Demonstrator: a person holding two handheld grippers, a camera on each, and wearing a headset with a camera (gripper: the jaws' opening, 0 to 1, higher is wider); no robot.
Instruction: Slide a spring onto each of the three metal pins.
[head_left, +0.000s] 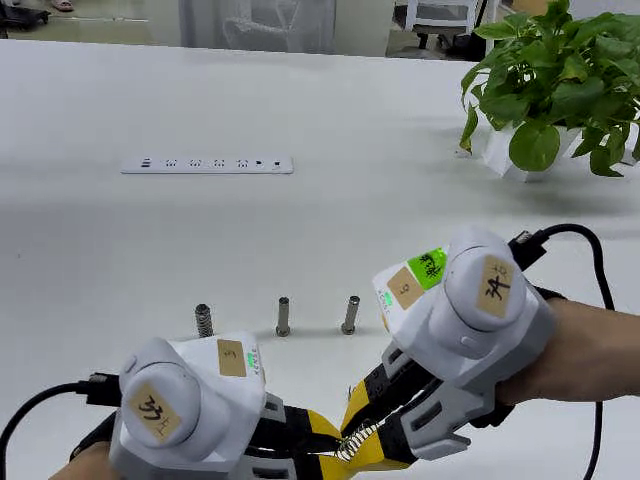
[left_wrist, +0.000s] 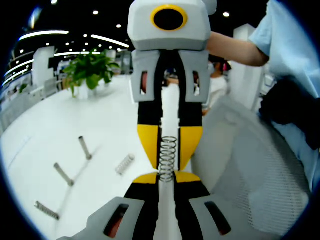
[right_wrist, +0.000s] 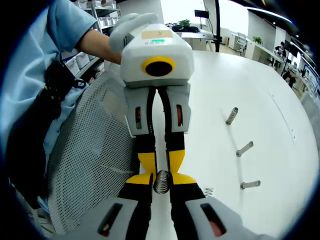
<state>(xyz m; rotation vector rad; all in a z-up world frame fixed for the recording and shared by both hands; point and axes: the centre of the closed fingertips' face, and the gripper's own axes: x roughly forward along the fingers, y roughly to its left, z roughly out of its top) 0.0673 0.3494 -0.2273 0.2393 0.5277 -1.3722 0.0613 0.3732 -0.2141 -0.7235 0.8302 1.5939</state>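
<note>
Three metal pins stand in a row on the white table (head_left: 300, 230). The left pin (head_left: 204, 320) wears a spring; the middle pin (head_left: 283, 316) and right pin (head_left: 350, 314) are bare. Near the table's front edge my left gripper (head_left: 325, 455) and right gripper (head_left: 372, 432) meet tip to tip. A spring (head_left: 350, 443) lies lengthwise between them. The left gripper (left_wrist: 166, 178) pinches its near end (left_wrist: 167, 172). The right gripper (right_wrist: 161, 180) closes on the spring (right_wrist: 161, 182), seen end-on. Another loose spring (left_wrist: 125, 164) lies on the table near the pins.
A white power strip (head_left: 207, 164) lies beyond the pins. A potted plant (head_left: 555, 85) stands at the far right. A grey mesh chair (right_wrist: 85, 160) and the person's blue sleeve (left_wrist: 285, 40) sit just off the near table edge.
</note>
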